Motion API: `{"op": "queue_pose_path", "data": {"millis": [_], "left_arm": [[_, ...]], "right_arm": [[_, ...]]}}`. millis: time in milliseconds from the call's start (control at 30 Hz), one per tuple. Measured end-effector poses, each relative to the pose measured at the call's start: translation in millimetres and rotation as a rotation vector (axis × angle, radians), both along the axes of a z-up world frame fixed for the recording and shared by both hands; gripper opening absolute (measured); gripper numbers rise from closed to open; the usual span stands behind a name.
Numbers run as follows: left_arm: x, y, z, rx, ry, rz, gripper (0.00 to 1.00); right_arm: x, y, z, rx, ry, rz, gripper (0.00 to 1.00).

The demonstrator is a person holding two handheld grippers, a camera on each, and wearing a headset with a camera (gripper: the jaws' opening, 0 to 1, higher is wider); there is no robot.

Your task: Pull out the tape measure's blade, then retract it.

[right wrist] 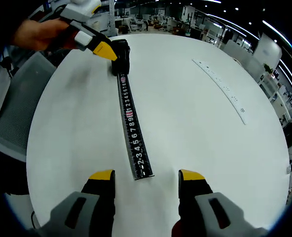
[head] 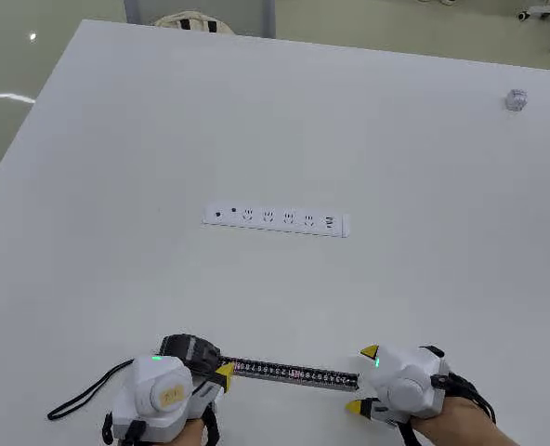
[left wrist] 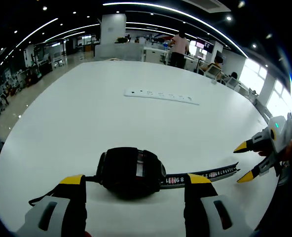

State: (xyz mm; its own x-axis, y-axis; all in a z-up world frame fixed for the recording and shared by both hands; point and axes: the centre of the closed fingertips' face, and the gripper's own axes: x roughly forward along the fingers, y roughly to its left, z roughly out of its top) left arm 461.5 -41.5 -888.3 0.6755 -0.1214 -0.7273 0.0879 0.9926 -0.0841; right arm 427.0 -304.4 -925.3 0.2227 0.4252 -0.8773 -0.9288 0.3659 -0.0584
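The black tape measure [head: 189, 351] lies on the white table [head: 275, 139] near its front edge. Its dark blade [head: 294, 374] is pulled out flat to the right. My left gripper [head: 199, 367] stands open around the case [left wrist: 131, 170], with the jaws apart from its sides. My right gripper [head: 361, 379] is open at the blade's free end [right wrist: 142, 172], which lies between the yellow fingertips [right wrist: 102, 175] without being pinched. The right gripper [left wrist: 242, 163] appears at the right of the left gripper view. In the right gripper view a left fingertip [right wrist: 104, 51] shows beside the case [right wrist: 121, 52].
A white power strip [head: 275, 221] lies across the middle of the table. A small crumpled object [head: 516, 99] sits far right. The tape's black wrist strap [head: 85, 395] trails left. A chair [head: 193, 19] stands at the far edge. People [left wrist: 178, 47] stand in the background.
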Motion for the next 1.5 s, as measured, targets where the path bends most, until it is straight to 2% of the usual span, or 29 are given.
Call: {"op": "queue_pose_path", "data": {"millis": [300,700,1500], "left_arm": [[4.5,-0.3,-4.4,-0.004,0.004,0.011,0.77],[10.2,-1.0,-10.8,-0.012,0.008,0.017,0.74],[13.8,1.4,-24.7,-0.009,0.023,0.020,0.69]], "right_arm": [[3.6,-2.9,-2.6,-0.026,0.004,0.122,0.39],[1.7,-2.9,-10.5,-0.041,0.042,0.185,0.32],[-5.5,0.9,-11.1,-0.055,0.072,0.286,0.19]]}}
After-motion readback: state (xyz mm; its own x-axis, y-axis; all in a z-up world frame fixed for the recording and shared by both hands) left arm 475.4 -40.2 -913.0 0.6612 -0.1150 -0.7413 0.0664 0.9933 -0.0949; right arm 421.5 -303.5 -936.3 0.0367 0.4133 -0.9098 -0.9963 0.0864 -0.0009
